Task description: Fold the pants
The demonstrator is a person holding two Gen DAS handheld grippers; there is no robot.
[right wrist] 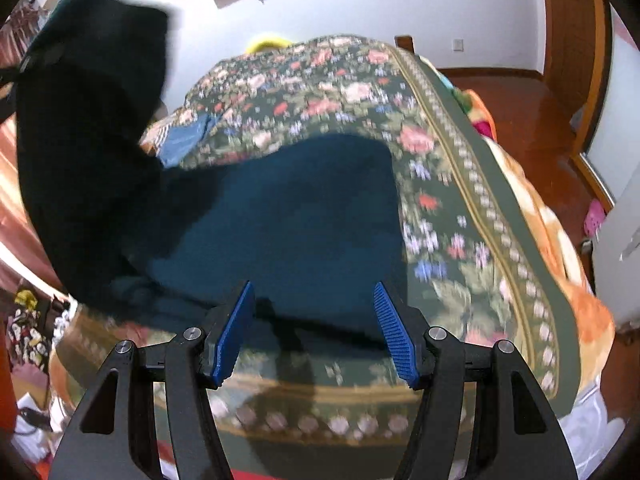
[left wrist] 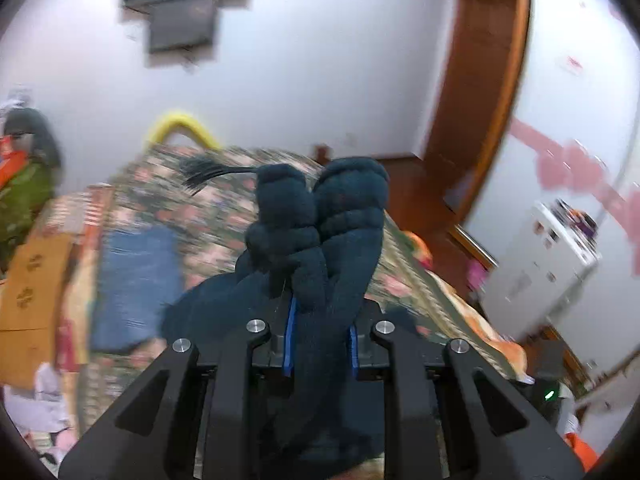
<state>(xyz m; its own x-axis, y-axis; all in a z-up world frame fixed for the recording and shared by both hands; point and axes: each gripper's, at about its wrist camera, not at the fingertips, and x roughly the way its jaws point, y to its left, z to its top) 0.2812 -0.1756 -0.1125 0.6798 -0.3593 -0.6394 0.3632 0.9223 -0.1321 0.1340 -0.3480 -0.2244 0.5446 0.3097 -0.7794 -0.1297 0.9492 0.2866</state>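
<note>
- The left gripper (left wrist: 320,332) was clamped tight on a bunched part of the dark teal pants (left wrist: 320,220), which bulged up past its blue pads (left wrist: 289,336) in the centre of the left wrist view.
- In the right wrist view, the pants (right wrist: 280,220) lay across the floral bedspread (right wrist: 460,200), one part lifted at upper left.
- The right gripper (right wrist: 316,332) stood about half open, holding nothing, its pads over the pants' near edge.
- Folded blue jeans (left wrist: 136,280) lay at centre left on the bedspread.
</note>
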